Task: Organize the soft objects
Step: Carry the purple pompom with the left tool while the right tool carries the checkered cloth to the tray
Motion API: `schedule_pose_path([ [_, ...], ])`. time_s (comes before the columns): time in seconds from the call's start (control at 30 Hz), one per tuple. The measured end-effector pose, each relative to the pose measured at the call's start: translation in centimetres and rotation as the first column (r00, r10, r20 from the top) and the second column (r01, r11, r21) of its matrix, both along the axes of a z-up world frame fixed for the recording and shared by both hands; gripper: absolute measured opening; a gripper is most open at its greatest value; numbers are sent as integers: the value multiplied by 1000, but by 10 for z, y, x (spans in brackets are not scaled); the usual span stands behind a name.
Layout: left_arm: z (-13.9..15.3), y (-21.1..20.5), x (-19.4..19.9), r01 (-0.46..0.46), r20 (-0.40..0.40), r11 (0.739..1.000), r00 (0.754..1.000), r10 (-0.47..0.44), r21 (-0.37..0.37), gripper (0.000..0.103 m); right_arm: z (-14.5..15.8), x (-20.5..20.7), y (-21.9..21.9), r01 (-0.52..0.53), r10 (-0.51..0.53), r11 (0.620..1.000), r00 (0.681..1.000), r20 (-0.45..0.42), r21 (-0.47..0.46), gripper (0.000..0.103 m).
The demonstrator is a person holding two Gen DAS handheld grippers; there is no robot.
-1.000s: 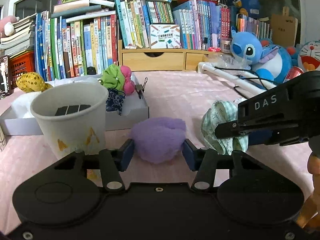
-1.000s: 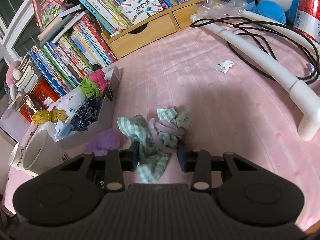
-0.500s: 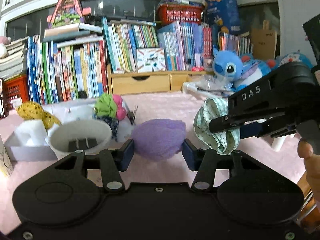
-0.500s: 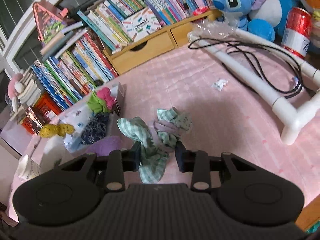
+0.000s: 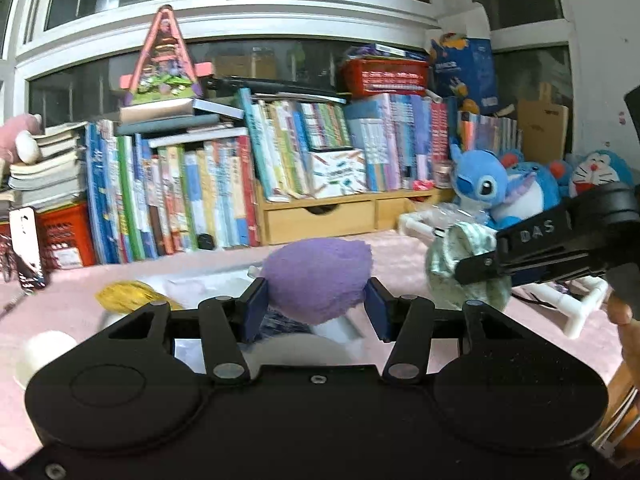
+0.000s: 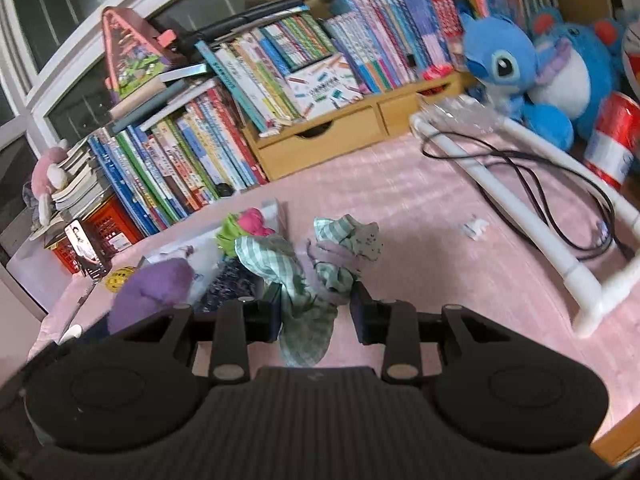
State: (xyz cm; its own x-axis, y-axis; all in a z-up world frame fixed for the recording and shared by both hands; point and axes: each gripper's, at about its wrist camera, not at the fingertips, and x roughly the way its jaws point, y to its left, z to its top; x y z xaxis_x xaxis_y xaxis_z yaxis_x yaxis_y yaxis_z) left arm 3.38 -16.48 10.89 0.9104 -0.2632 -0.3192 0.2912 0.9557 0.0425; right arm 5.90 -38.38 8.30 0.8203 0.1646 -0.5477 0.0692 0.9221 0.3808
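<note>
Left wrist view is showing the left gripper (image 5: 316, 306) clamping a fuzzy purple pom-pom (image 5: 318, 282) between its blue pads, the ball bulging above them because it is so soft. It is being held up off the pink tablecloth (image 5: 60, 300), apparently so it can be carried over the white tray (image 6: 276, 210) where the other soft pieces are being gathered. Just to the right, the right gripper (image 6: 316, 312) is pinching a green checked scrunchie (image 6: 304, 276), whose loose fabric is hanging down between the fingers and drooping below them. From the right wrist view the tray is lying just behind both loads, already holding a green and pink scrunchie (image 6: 244, 226) and a dark patterned scrunchie (image 6: 230, 286); a yellow scrunchie (image 5: 128, 296) is sitting near its far end. My guess is both hands are lifting together to drop their pieces in one trip. Motion blur is hiding whatever is directly beneath the left gripper.
</note>
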Motion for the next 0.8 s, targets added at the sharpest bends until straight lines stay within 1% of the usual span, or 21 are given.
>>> schedule_pose_path([
  [0.13,16,34,12,-36,9,999,999,36,10,50,12,10,20,-26,26,1000,1000,16,-14,39],
  [0.37,34,88,38,-67,-33,997,997,68,27,50,30,30,58,-85,87,995,996,29,-51,39],
  [0.43,38,102,49,-73,-64,997,995,73,12,50,34,38,67,-103,105,993,994,29,-58,39],
  [0.53,39,118,68,-75,-135,997,988,73,-11,50,35,51,79,-117,119,991,993,21,-68,39],
  [0.7,28,126,99,-79,-238,996,968,84,29,50,31,75,99,-159,158,985,987,-12,-67,39],
  [0.8,17,126,115,-83,-295,996,951,88,28,50,27,91,114,-195,193,979,980,-41,-62,39],
])
